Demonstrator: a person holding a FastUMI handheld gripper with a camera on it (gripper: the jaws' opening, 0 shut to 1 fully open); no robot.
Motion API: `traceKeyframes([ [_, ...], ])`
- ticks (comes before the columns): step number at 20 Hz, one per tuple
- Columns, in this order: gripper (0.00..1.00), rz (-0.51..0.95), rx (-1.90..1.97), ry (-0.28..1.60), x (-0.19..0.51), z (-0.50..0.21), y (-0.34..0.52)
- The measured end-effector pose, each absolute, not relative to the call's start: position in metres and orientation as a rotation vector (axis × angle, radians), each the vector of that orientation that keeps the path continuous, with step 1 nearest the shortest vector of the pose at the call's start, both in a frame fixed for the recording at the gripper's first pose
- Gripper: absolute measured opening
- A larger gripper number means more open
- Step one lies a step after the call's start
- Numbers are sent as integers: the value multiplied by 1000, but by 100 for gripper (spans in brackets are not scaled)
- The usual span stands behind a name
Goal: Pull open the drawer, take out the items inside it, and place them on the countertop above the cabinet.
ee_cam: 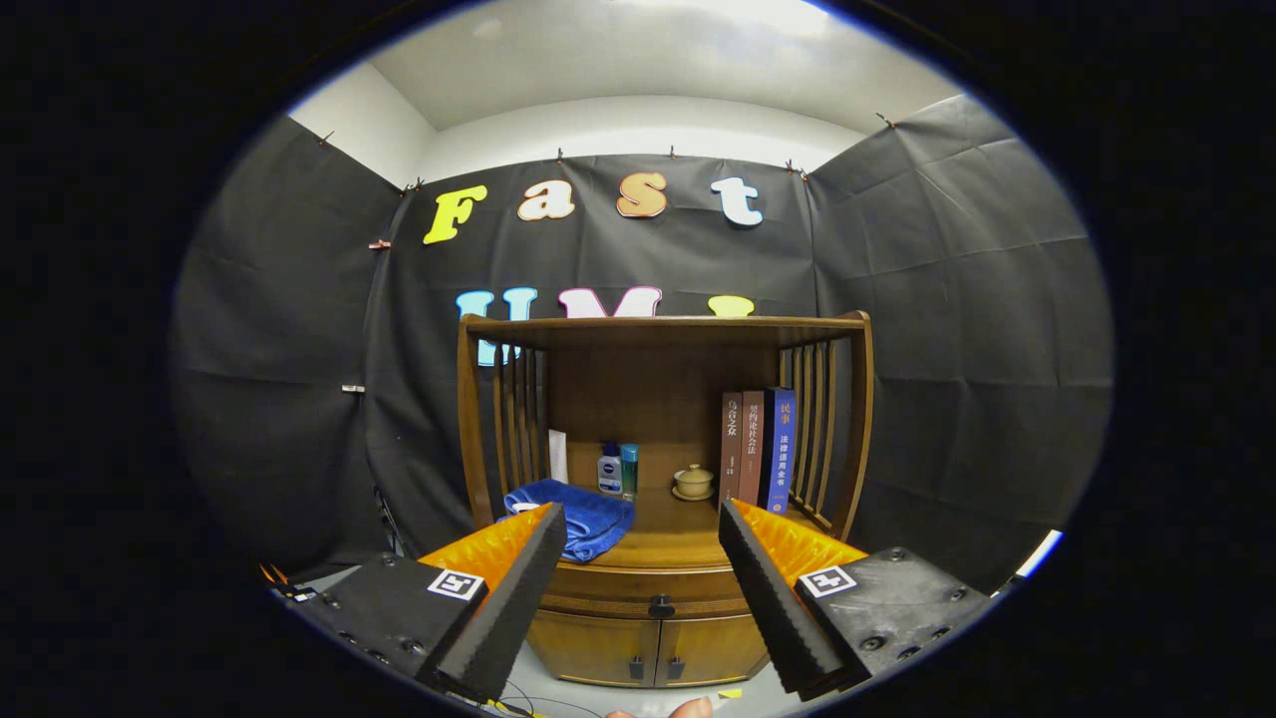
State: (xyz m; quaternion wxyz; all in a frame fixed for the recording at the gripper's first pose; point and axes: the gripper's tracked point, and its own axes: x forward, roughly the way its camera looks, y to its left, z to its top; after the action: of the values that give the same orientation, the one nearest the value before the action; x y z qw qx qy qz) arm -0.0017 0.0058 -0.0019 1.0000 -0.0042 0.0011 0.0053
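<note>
Two fingers of the gripper (638, 598) reach forward with the jaws spread wide and nothing held between them. Seen through the gap, beyond the fingertips, stands a small wooden cabinet (663, 479).

Nearest on the cabinet front are two lower doors (648, 648), each with a small dark handle. Just above them runs the drawer (653, 586), closed, with a round dark knob (660, 605) at its centre, in line with the gap between the fingers.

Above the drawer is the countertop (678, 543), roofed by a shelf and fenced by slatted sides. A folded blue towel (578, 521) lies at the front left corner, drooping slightly over the front edge. Behind it, toward the back, stand a white tube (558, 457), a white bottle with a blue cap (609, 469) and a teal bottle (629, 471), the two bottles just beside each other. Right of centre sits a small lidded ceramic cup on a saucer (693, 483). Three upright books (758, 451) stand against the right slats.

The drawer's contents are hidden.
</note>
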Motion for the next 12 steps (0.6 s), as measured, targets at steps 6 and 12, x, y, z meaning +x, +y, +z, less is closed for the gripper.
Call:
traceKeyframes([
  [6, 99, 8, -8, 6, -1, -4, 4],
  [12, 99, -6, 4, 2, 25, -20, -7],
])
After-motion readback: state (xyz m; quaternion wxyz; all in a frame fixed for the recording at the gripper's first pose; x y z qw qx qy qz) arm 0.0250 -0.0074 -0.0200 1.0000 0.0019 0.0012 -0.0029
